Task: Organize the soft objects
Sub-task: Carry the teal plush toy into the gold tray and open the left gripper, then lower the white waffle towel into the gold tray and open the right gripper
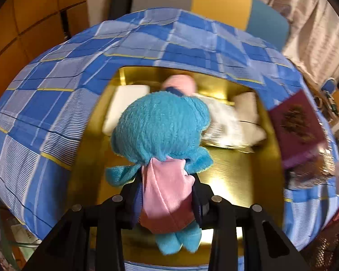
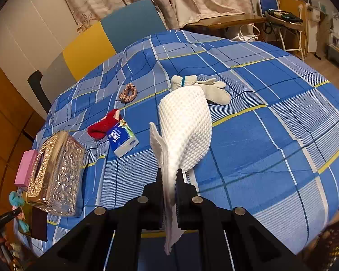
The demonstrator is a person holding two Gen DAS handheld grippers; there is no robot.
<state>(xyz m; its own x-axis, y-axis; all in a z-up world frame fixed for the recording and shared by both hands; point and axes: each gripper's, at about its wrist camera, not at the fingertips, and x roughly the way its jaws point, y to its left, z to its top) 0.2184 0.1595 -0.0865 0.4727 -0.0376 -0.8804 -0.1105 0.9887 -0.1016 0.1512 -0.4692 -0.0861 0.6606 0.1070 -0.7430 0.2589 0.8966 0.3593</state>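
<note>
Left wrist view: left gripper [image 1: 167, 197] clamped on a teal plush doll [image 1: 160, 133] by its pink and maroon dress, fingers narrow around the body, doll's head pointing away, feet hanging toward the camera. Held above a gold tray [image 1: 237, 171] set on the blue plaid bedspread [image 1: 45, 103]; already lying at the tray's far end, a white folded cloth [image 1: 124, 103], a pink soft item [image 1: 180, 83] and a blurred heap of white fabric [image 1: 232, 122]. Maroon box [image 1: 298, 122] just right of the tray. Right wrist view: right gripper [image 2: 170, 194] pinching the edge of a white waffle-weave towel [image 2: 185, 128], fingers nearly closed on the fabric, towel draping forward over the bedspread. Beyond it, beige gloves [image 2: 205, 88]; to the left, a brown scrunchie [image 2: 128, 92], a red sock [image 2: 104, 124] touching a Tempo tissue pack [image 2: 123, 139], then an ornate gold tissue box [image 2: 56, 171] with a pink block [image 2: 26, 167] beside it.
</note>
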